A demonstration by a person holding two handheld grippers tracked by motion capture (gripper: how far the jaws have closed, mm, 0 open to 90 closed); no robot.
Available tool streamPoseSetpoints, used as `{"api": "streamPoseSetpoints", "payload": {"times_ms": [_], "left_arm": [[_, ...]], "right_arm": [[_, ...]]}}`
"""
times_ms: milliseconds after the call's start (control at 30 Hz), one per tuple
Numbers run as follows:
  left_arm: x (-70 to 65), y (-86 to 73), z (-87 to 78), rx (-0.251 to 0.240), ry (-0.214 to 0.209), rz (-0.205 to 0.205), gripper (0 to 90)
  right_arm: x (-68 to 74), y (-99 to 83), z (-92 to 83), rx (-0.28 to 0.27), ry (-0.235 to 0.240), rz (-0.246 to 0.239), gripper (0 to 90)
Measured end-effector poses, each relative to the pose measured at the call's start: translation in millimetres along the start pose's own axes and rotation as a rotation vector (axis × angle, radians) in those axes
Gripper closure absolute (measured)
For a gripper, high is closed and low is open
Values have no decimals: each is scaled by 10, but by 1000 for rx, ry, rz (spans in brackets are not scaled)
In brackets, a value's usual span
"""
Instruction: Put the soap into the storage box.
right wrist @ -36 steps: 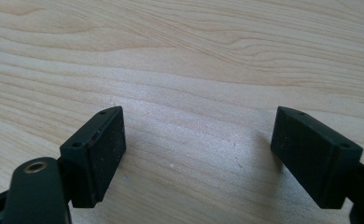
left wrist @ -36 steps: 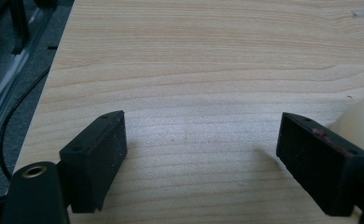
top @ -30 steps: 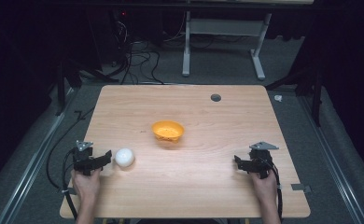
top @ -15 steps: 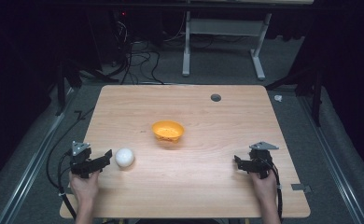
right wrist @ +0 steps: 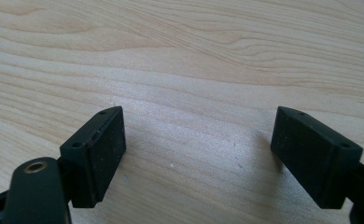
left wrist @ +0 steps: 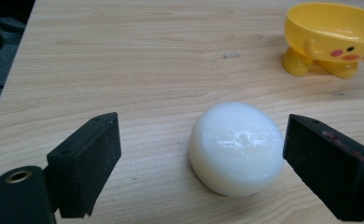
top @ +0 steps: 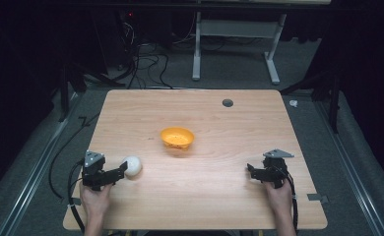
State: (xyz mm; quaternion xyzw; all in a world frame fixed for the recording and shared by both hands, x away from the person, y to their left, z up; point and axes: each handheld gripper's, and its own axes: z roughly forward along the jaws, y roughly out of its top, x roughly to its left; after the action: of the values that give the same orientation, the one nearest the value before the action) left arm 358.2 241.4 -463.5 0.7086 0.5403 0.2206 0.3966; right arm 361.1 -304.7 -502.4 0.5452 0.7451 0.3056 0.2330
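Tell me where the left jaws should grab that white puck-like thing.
Grip the white rounded puck across its curved sides, at its widest band near the table. Come in low from the person's side, as the left gripper already does: it is open, jaws straddling it. The domed top looks smooth and would likely slip.

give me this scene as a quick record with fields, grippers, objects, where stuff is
surface: wooden table
left gripper: open, jaws either side of the white round soap, not clamped
right gripper: open, nothing between its jaws, over bare table
soap: on the table, near the left front edge
yellow footed dish: mid-table, upright, apart from the soap
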Motion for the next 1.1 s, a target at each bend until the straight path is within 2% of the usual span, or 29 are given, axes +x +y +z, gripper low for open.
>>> {"api": "streamPoseSetpoints", "payload": {"times_ms": [100,267,433,567,800,933,1100], "left_arm": [[-57,-1,36,14,-24,20,104],[-110,3,76,28,-39,34,100],[-175,5,144,64,-33,73,98],[-199,-1,218,100,-31,76,98],[-234,-11,302,129,-24,93,99],[-235,-15,345,143,-20,87,100],[-248,-16,403,165,-6,109,102]], "right_arm": [[-1,1,-1,2,0,-1,189],[0,1,-2,2,0,0,189],[0,1,-2,2,0,0,189],[-1,1,-1,2,0,-2,188],[-2,1,-2,2,1,-2,188],[-2,1,-2,2,1,-1,189],[-2,1,-2,2,1,-2,188]]}}
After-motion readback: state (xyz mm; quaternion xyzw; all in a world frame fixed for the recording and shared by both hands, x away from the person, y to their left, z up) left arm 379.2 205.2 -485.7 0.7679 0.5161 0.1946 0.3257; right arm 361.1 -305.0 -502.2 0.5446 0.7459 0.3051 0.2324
